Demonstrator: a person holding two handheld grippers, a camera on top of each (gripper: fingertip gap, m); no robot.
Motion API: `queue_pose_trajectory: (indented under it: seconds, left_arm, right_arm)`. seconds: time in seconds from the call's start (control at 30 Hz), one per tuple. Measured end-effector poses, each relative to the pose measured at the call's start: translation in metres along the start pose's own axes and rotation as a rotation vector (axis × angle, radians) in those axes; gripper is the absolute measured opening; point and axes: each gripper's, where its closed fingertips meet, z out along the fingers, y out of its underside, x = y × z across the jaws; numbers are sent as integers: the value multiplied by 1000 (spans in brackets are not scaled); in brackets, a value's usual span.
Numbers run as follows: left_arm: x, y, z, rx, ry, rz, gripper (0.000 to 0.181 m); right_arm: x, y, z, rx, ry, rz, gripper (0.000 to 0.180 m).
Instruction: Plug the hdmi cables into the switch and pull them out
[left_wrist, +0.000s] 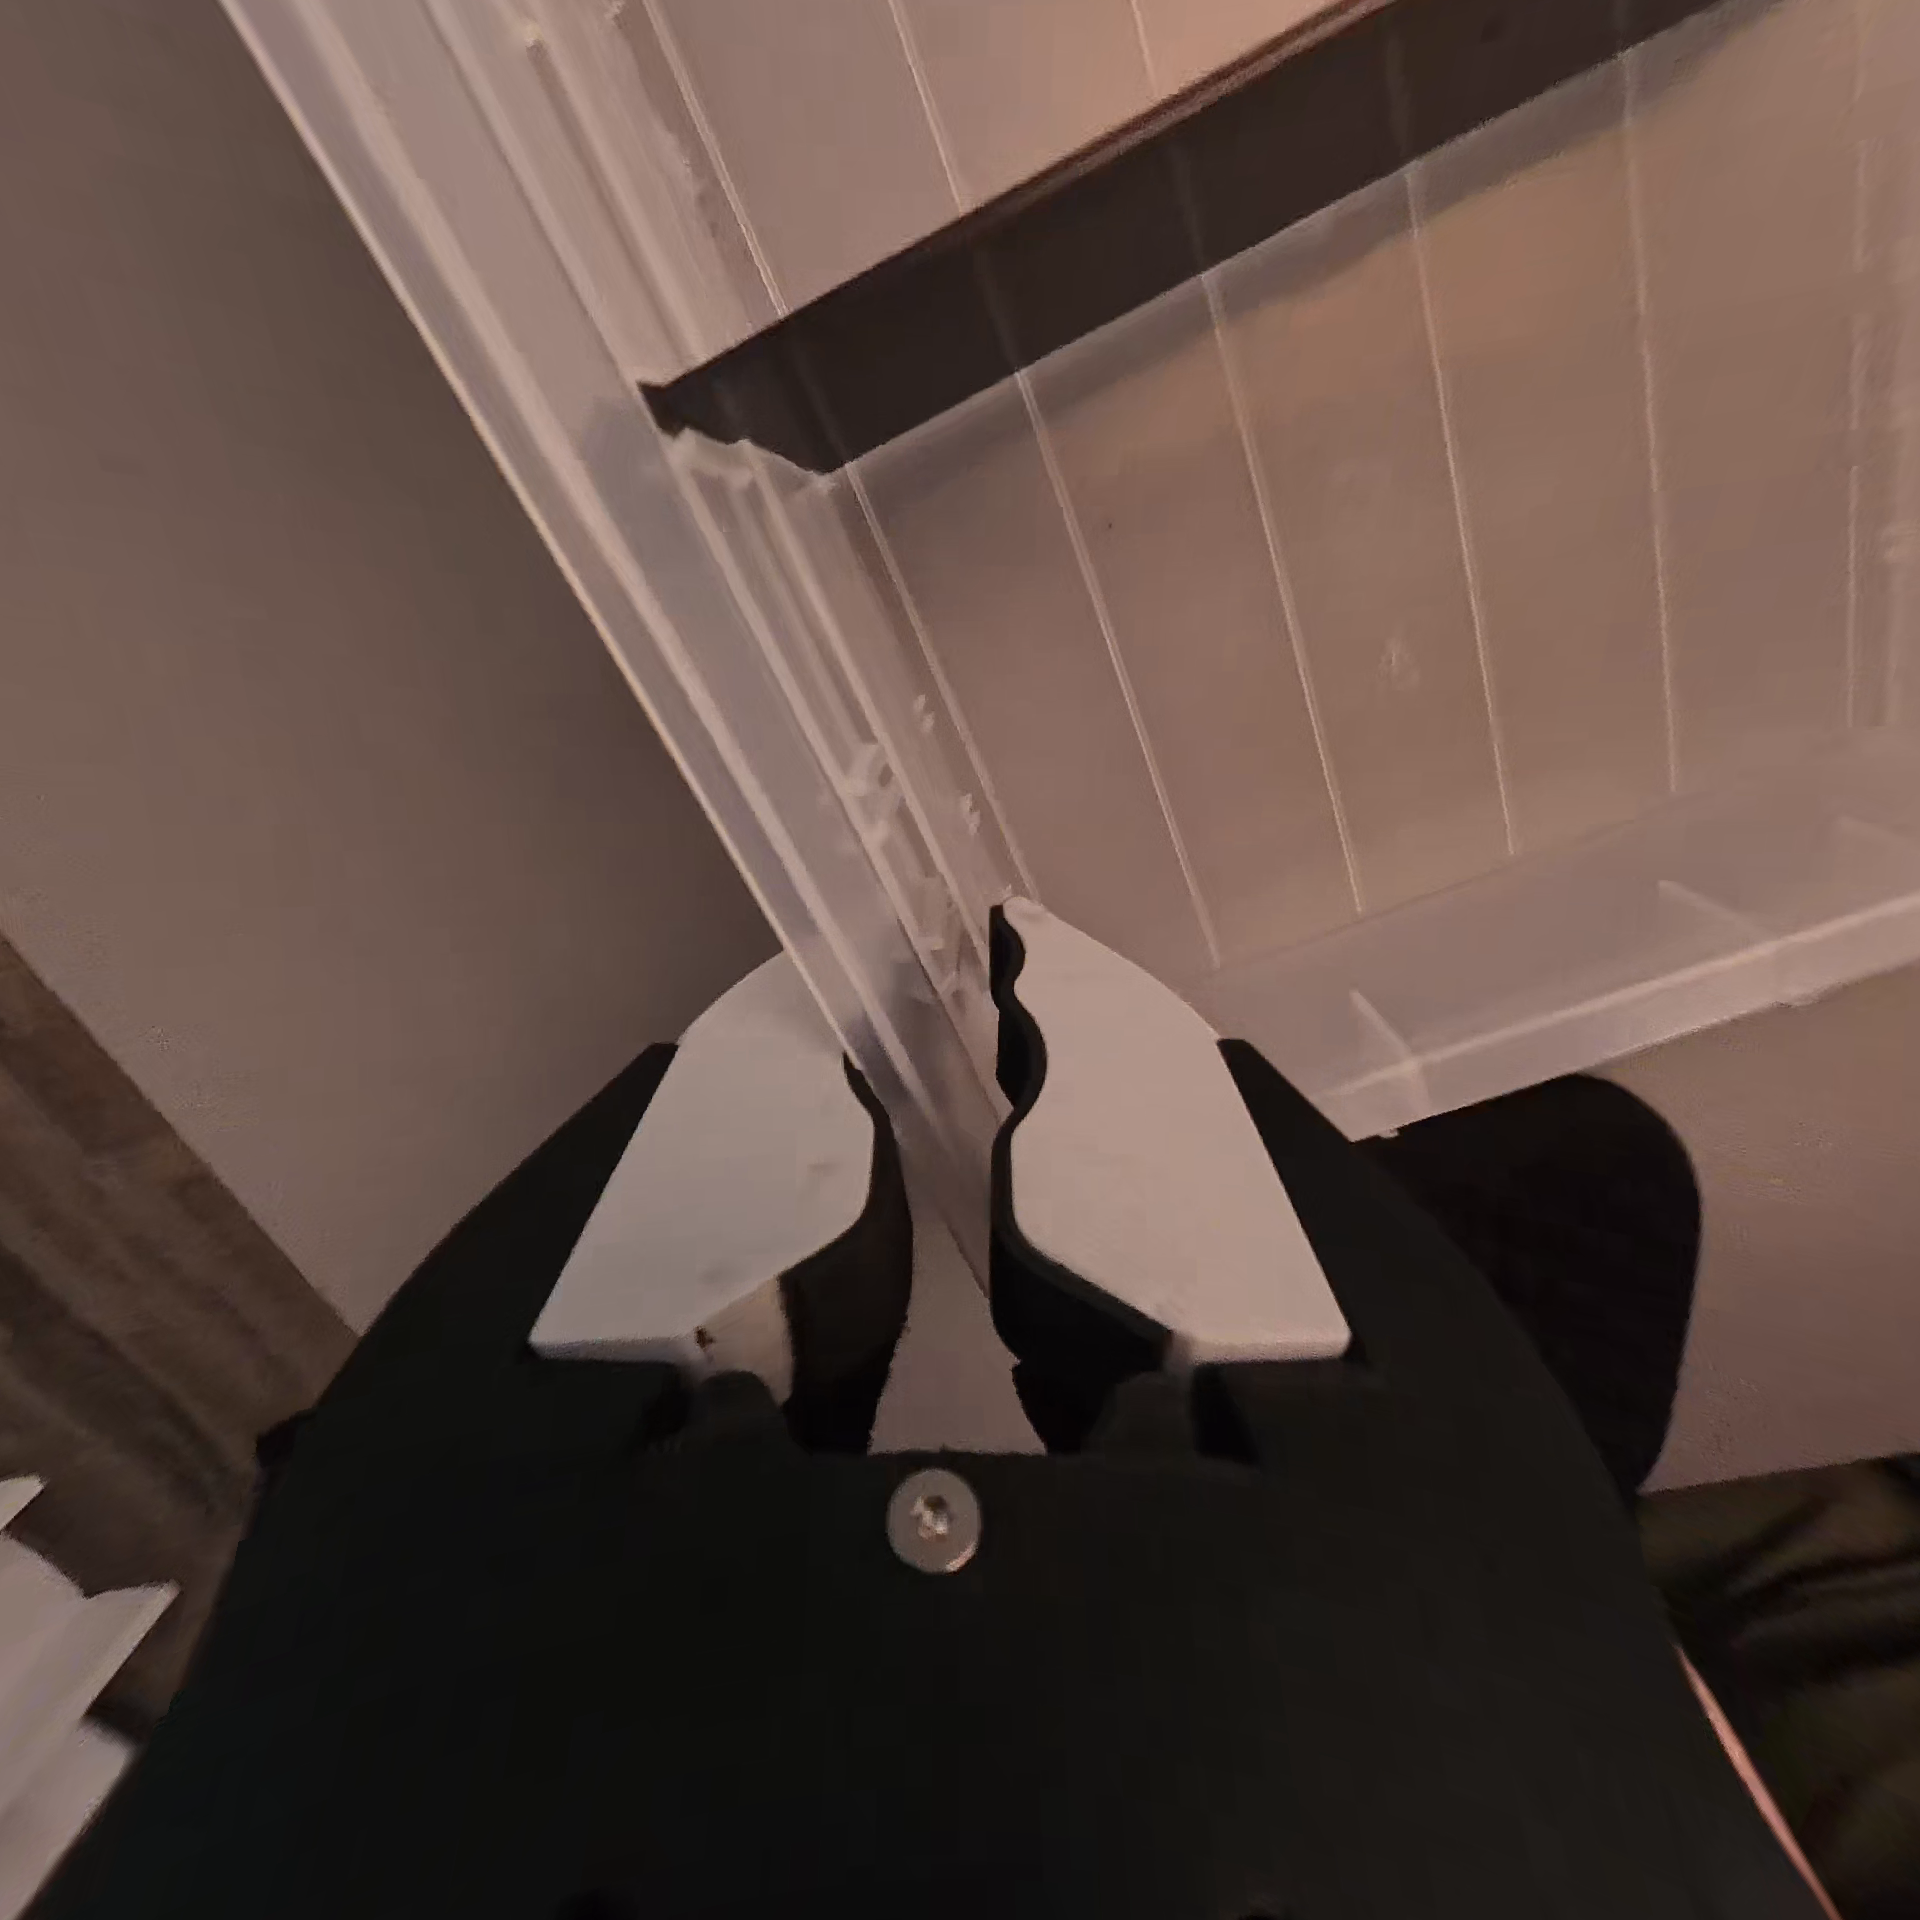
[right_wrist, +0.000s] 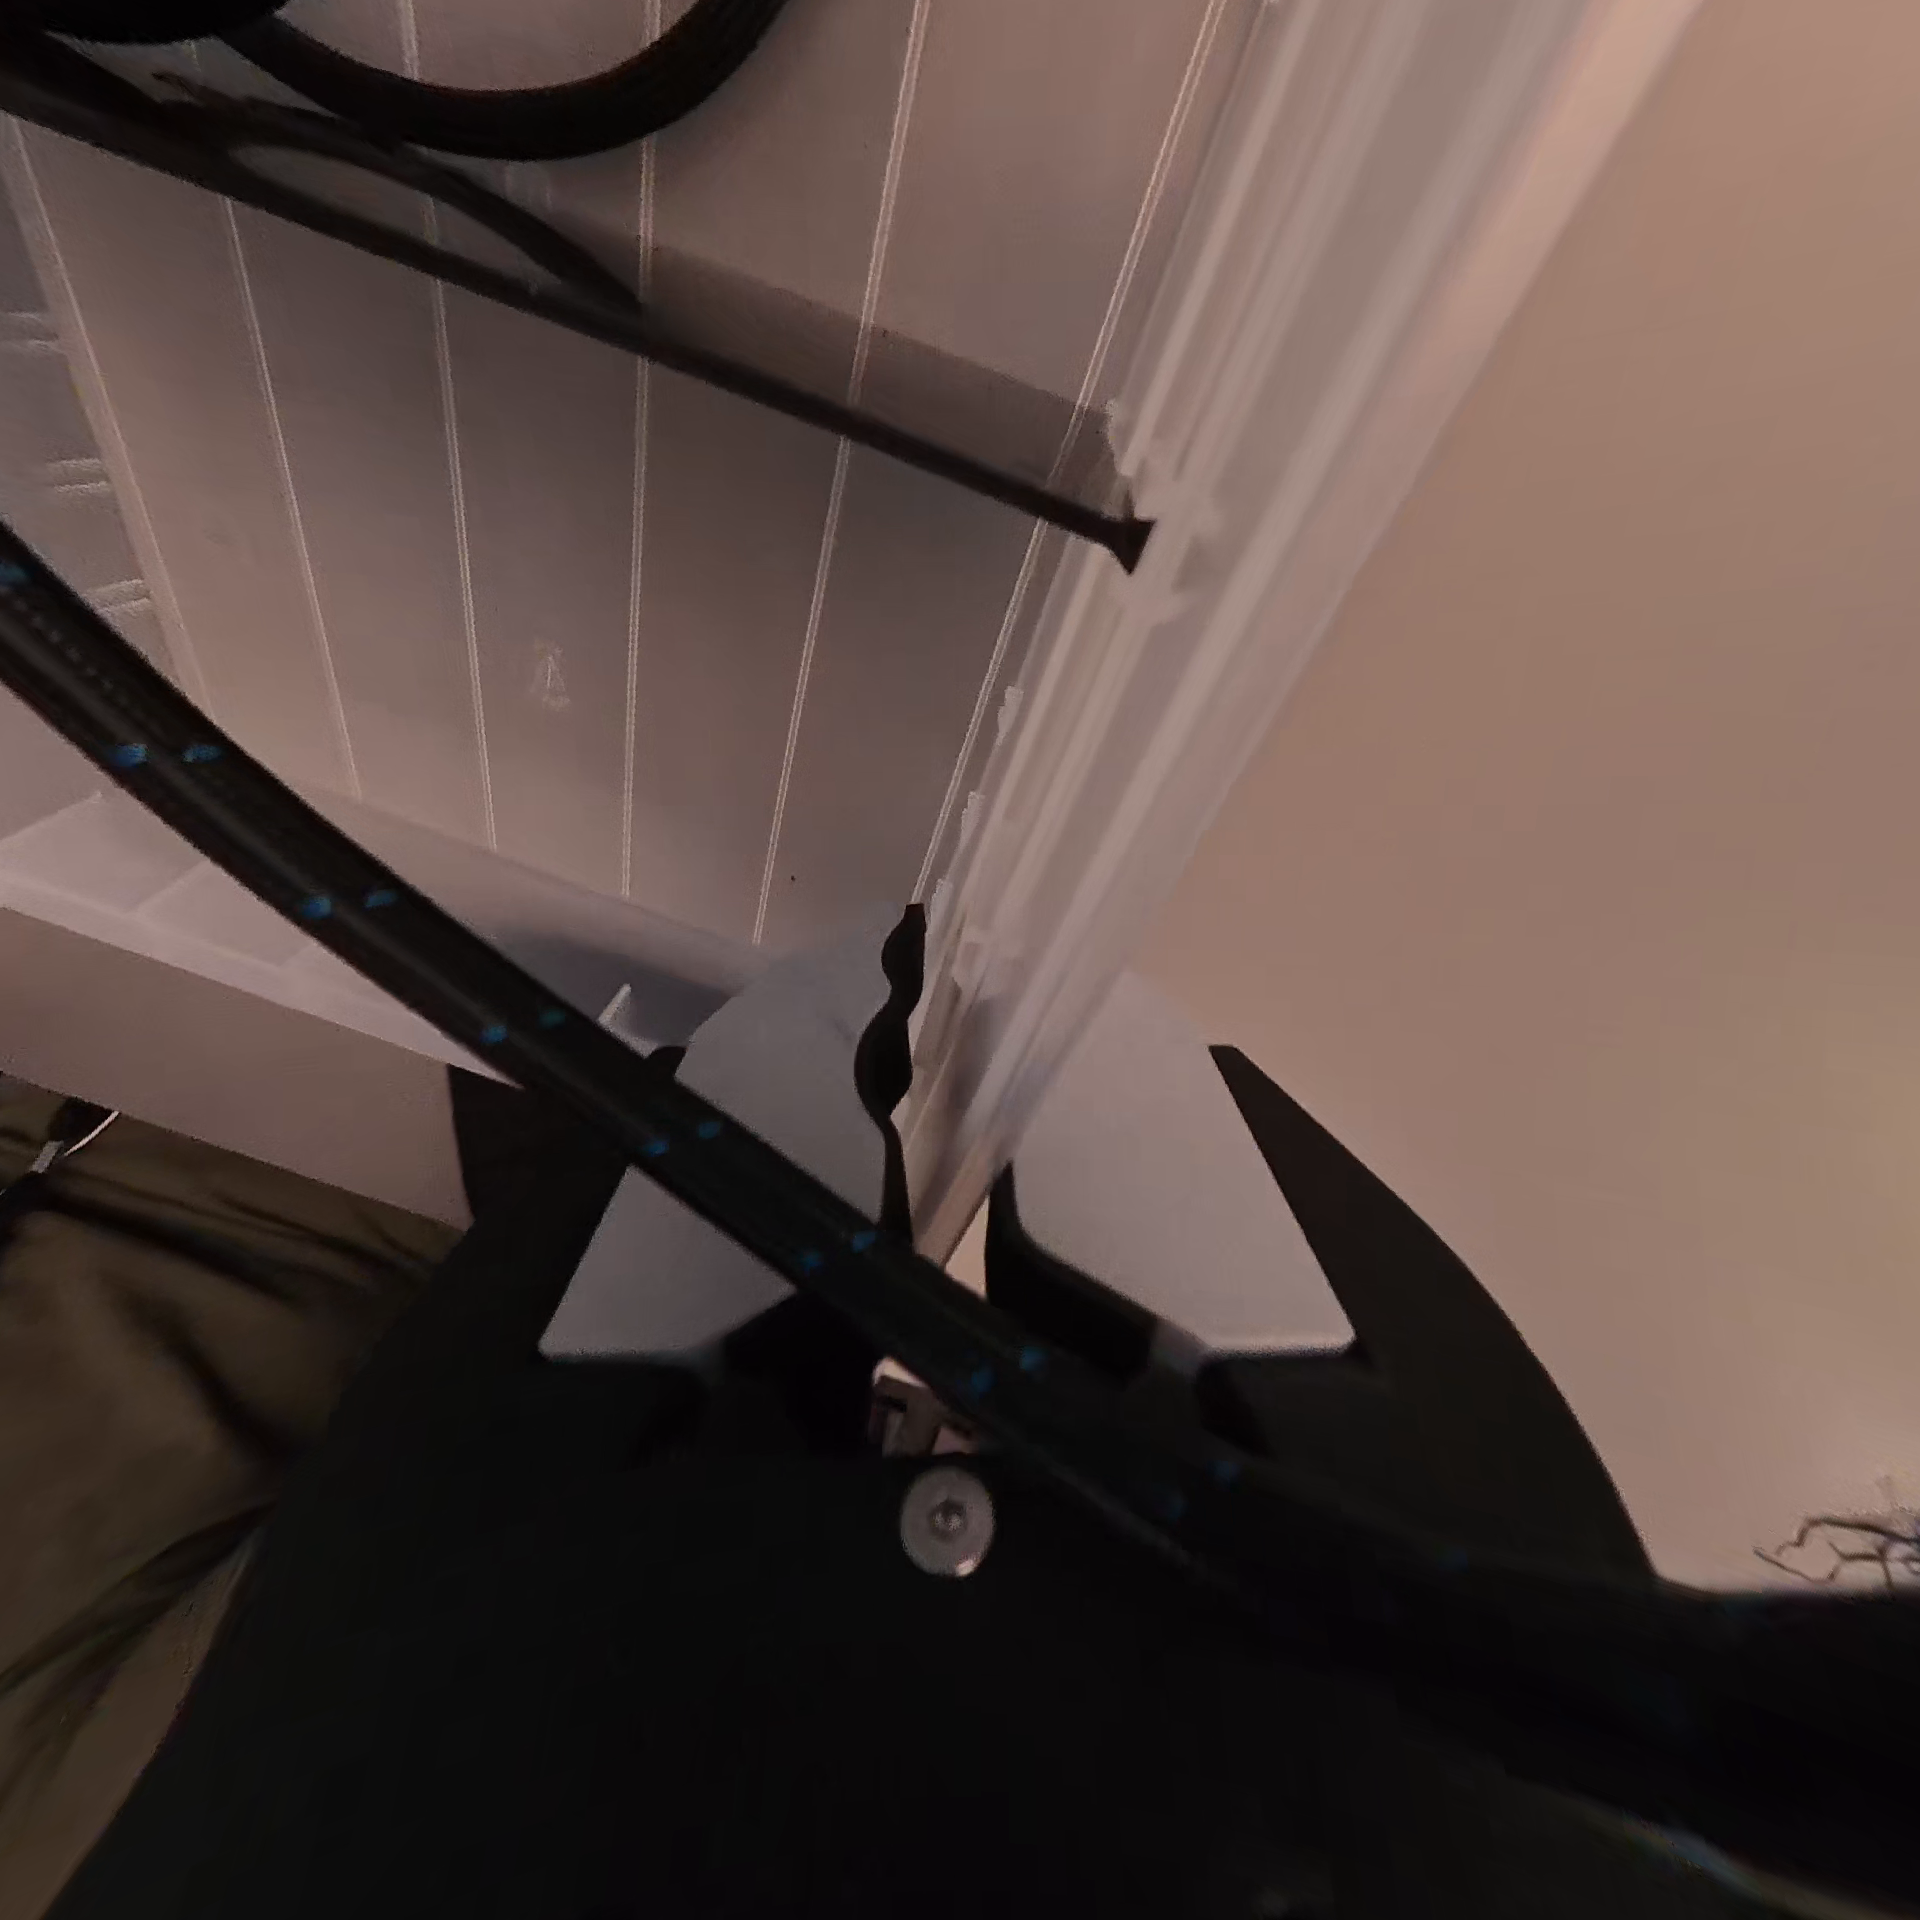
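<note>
Fingers (left_wrist: 1122, 1143) of left gripper (left_wrist: 904, 945) and right gripper (right_wrist: 1018, 956) pinched near-closed on opposite rims of translucent ribbed plastic box (left_wrist: 727, 623); best carried level, minding black blue-flecked braided hdmi cable (right_wrist: 416, 966) draped across right gripper, switch unseen.

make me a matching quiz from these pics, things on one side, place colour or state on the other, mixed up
Things:
1. bin
2. flecked cable
3. plain cable
4. left gripper

Place, colour or state:
a. shut on the bin's rim
b. clear and ribbed
c. lies across the right gripper
d. curls at the top of the right wrist view

Pairs: 1-b, 2-c, 3-d, 4-a
</note>
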Motion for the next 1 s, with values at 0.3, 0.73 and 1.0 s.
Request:
queue_pose_trajectory:
  seconds: [0.3, 0.73, 1.0]
  left_arm:
    - [69, -15, 1, -112, -41, 126, 25]
    - [52, -33, -64, 185, -106, 116, 40]
    - [47, -100, -202, 928, -535, 106, 57]
  right_arm:
    - [-41, -15, 5, -89, -9, -49, 11]
    - [-40, -15, -60, 211, 51, 30, 27]
    - [-93, -46, -209, 977, 281, -136, 27]
